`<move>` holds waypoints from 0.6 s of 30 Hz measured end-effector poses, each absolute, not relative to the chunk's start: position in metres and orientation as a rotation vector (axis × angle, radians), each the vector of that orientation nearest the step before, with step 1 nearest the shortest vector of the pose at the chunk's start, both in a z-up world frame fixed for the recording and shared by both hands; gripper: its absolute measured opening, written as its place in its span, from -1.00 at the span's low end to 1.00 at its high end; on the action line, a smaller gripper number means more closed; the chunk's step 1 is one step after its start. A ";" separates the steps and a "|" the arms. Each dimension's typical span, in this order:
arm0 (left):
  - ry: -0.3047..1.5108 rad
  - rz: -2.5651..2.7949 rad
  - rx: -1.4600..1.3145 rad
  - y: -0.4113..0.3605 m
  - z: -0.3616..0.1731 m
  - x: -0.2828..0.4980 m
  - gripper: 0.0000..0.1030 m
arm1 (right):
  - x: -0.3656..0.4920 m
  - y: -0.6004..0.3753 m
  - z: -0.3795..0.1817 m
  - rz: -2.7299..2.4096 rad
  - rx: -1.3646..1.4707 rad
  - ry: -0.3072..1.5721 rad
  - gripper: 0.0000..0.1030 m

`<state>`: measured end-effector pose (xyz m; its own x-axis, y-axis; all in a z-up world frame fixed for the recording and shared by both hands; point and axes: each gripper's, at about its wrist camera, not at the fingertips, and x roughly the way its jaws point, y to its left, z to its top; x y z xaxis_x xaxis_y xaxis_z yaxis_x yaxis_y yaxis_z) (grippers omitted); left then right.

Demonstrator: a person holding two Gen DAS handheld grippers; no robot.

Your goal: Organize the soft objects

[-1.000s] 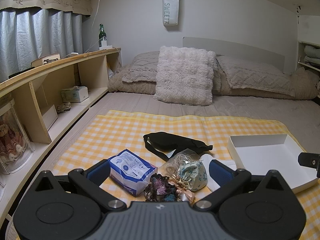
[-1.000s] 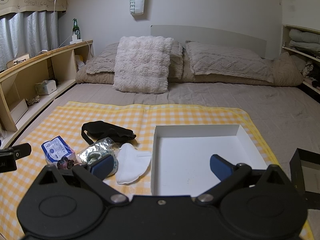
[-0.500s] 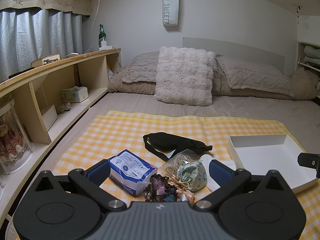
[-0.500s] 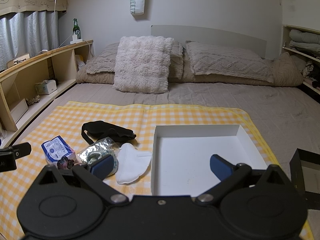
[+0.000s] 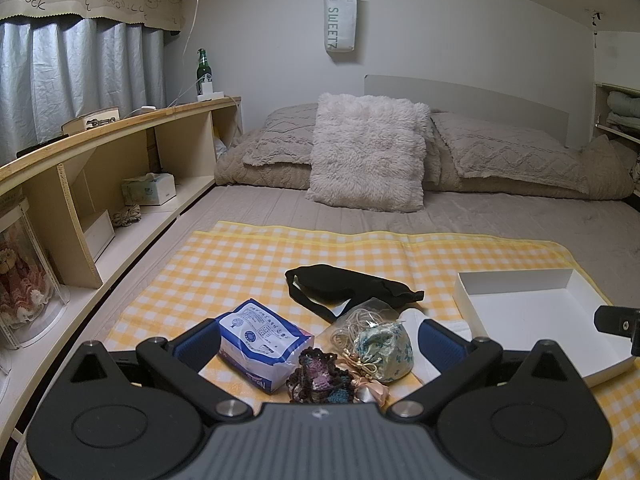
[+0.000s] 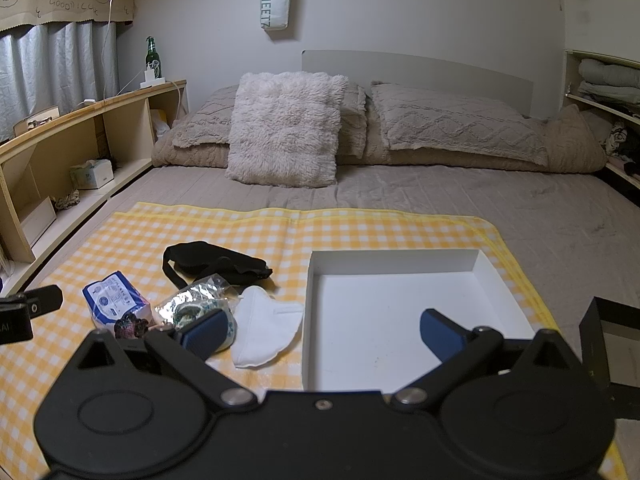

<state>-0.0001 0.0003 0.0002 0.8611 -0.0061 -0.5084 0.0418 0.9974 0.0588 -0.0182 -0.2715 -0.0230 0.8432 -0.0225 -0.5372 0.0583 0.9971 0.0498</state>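
The left gripper (image 5: pixel 318 340) hangs low over a yellow checked cloth (image 5: pixel 240 256) spread on a bed, its blue-padded jaws wide apart and holding nothing. Between the jaws lies a cluster of soft things. Nearest the camera sits a dark crocheted piece (image 5: pixel 318 374), touching a ribboned floral pouch (image 5: pixel 384 350) just to its right. Toward the left jaw lies a blue-and-white tissue pack (image 5: pixel 262 340). Just beyond the pouch is a clear bag of coiled cord (image 5: pixel 360 320), and beyond that a black sleep mask (image 5: pixel 348 286) with its strap looped toward the camera.

The right gripper (image 6: pixel 322 330) also hovers with its jaws wide apart and empty. Its right jaw is over a shallow white box (image 6: pixel 400 258), which is bare inside. Its left jaw overlaps the bag and pouch. A white face mask (image 6: pixel 266 324) lies between the jaws, just left of the box wall. A dark open box (image 6: pixel 604 340) sits outside the right jaw, off the cloth.

Farther off, a fluffy white cushion (image 6: pixel 286 128) leans on beige pillows (image 6: pixel 456 128). A wooden shelf (image 5: pixel 120 132) runs along the left, carrying a green bottle (image 5: pixel 203 68). A white tote bag (image 5: pixel 339 14) hangs on the far wall.
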 end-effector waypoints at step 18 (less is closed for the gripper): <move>0.532 -0.025 0.068 0.000 0.000 0.000 1.00 | -0.018 -0.273 -0.023 -0.043 0.065 0.566 1.00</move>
